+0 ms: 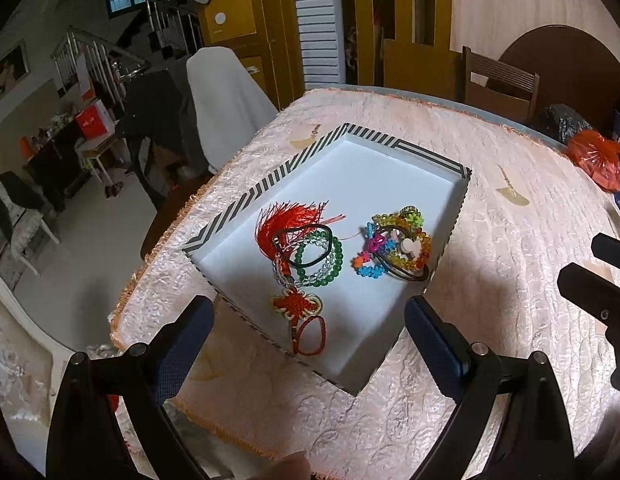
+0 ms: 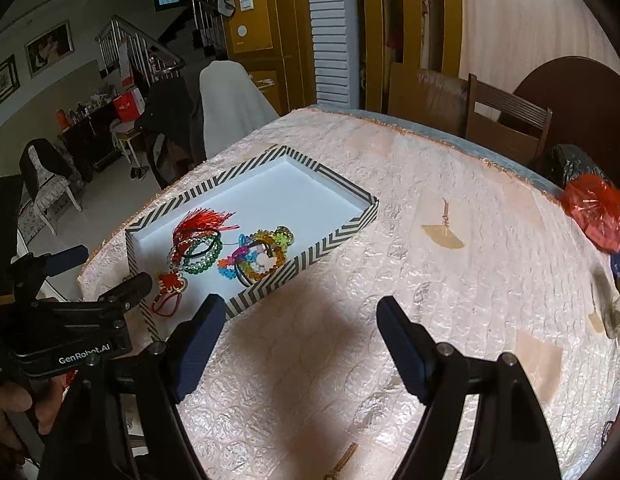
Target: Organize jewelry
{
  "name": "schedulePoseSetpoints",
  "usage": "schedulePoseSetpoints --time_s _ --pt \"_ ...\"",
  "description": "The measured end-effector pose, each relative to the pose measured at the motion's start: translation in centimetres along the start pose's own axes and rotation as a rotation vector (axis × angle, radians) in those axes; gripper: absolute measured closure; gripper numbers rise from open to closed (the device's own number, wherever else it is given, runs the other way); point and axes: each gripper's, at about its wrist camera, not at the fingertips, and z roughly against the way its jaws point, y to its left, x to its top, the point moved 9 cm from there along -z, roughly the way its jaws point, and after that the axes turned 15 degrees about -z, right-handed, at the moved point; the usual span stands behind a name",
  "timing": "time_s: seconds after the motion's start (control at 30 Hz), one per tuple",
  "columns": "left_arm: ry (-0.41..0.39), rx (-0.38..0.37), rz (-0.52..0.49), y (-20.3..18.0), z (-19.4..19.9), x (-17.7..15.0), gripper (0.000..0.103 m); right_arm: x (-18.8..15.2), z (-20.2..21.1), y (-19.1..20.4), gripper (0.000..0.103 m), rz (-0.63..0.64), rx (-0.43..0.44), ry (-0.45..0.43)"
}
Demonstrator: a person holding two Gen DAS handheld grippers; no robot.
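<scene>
**Tangles ahead: empty jaws over a crowded tray**

Fingers first: the left gripper (image 1: 310,336) stands wide apart with nothing between its pads, hanging just above the near edge of the tray (image 1: 234,204). The right gripper (image 2: 300,340) is equally spread and empty, over bare tablecloth (image 2: 449,280) just beside the tray's near wall.

Inside the tray, at its near end, lie two heaps. The red knot (image 1: 296,304) with its tassel (image 1: 286,220) is threaded through a green bracelet (image 1: 321,258), a clear one and a black band. Beside them, apart, sits the rainbow cluster (image 1: 393,246) of beaded pieces, also crossed by black bands.

The likely trouble, as I judge it: closing on any one strand would drag its neighbours up, since the pieces overlap and loop through each other. The knot's red loop lies right at the near wall, so a low reach could catch the rim and shove the light tray across the cloth. Round beads may also roll out from flat pads. A small gold piece (image 2: 343,462) lies on the cloth near the right gripper and could be overlooked.
</scene>
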Motion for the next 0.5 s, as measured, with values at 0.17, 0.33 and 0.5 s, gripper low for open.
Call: schedulePoseSetpoints --time_s 0.17,0.33,0.5 --pt "0.003 -0.007 0.019 0.53 0.01 -0.2 0.002 -0.45 -0.25 0.45 0.022 0.013 -0.002 0.011" --pt "-0.001 -0.008 0.026 0.89 0.34 -0.4 0.002 -0.76 -0.3 0.69 0.022 0.015 -0.002 0.014" --pt "-0.005 -0.021 0.03 0.73 0.56 -0.56 0.002 -0.78 -0.14 0.63 0.022 0.008 -0.008 0.009"
